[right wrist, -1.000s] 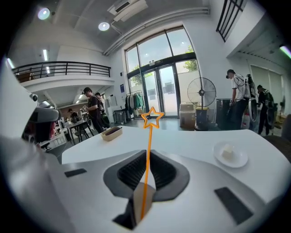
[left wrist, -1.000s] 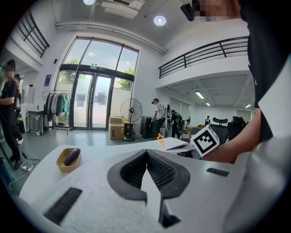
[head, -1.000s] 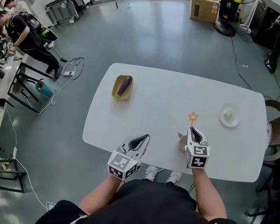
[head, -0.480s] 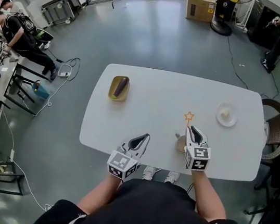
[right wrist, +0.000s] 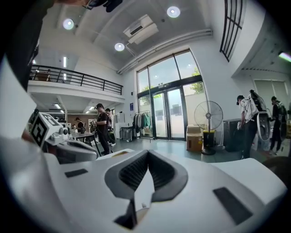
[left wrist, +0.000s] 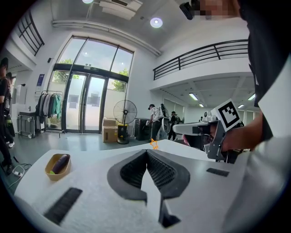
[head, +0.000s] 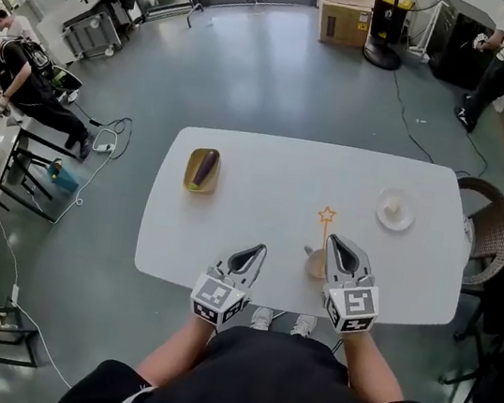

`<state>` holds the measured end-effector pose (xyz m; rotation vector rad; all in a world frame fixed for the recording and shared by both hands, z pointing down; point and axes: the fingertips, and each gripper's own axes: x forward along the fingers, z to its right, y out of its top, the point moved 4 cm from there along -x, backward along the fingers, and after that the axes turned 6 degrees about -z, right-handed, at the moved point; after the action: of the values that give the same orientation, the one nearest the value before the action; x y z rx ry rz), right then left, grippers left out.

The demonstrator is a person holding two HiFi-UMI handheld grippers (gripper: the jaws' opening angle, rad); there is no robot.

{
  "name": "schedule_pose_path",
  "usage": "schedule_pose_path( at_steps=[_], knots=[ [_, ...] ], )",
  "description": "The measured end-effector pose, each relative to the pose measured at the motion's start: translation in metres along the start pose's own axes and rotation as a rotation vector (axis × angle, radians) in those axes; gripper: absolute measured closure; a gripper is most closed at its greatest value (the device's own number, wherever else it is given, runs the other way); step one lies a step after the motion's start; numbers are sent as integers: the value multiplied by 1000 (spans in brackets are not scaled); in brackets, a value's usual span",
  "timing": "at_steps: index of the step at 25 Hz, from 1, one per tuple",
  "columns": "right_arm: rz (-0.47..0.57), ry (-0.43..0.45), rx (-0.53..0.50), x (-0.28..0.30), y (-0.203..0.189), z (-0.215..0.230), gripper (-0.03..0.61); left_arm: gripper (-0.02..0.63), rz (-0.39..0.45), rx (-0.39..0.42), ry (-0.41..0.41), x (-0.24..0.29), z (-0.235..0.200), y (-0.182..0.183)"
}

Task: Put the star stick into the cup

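Observation:
The star stick (head: 327,215), thin with an orange star on top, stands upright in a small tan cup (head: 314,262) near the front of the white table (head: 266,174). In the left gripper view the star (left wrist: 153,144) pokes up just beyond the jaws. My right gripper (head: 335,242) sits just right of the cup and partly covers it. It is shut, and the right gripper view shows nothing between its jaws (right wrist: 148,154). My left gripper (head: 257,250) rests near the front edge, left of the cup, shut and empty (left wrist: 146,152).
A yellow bowl with an eggplant (head: 202,169) sits at the table's far left. A small white dish (head: 395,209) holding a pale item is at the far right. A wicker chair (head: 487,228) stands by the right end. People stand and sit around the hall.
My right gripper has pulled back a little toward me, off to the right of the stick, which stays standing in the cup. The head view has shifted. The left gripper has held still.

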<state>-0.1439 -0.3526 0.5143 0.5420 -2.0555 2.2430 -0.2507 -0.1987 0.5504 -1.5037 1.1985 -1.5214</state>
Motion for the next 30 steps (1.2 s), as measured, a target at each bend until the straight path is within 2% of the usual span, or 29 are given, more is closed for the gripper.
schedule_pose_path(
  at_steps=[5,11,19,30],
  knots=[
    [36,2,-41,-16,14,-6,574,603,24,31,-13,6,4,8],
    [23,-18,-94,-28,16,-9,575,603,38,46,-45,13,14,14],
    [40,-56,-56,-40,16,-2,575,603,44,62,-70,17,23,18],
    [51,-66,-84,-50,17,-5,575,602,43,73,-85,14,32,18]
  ],
)
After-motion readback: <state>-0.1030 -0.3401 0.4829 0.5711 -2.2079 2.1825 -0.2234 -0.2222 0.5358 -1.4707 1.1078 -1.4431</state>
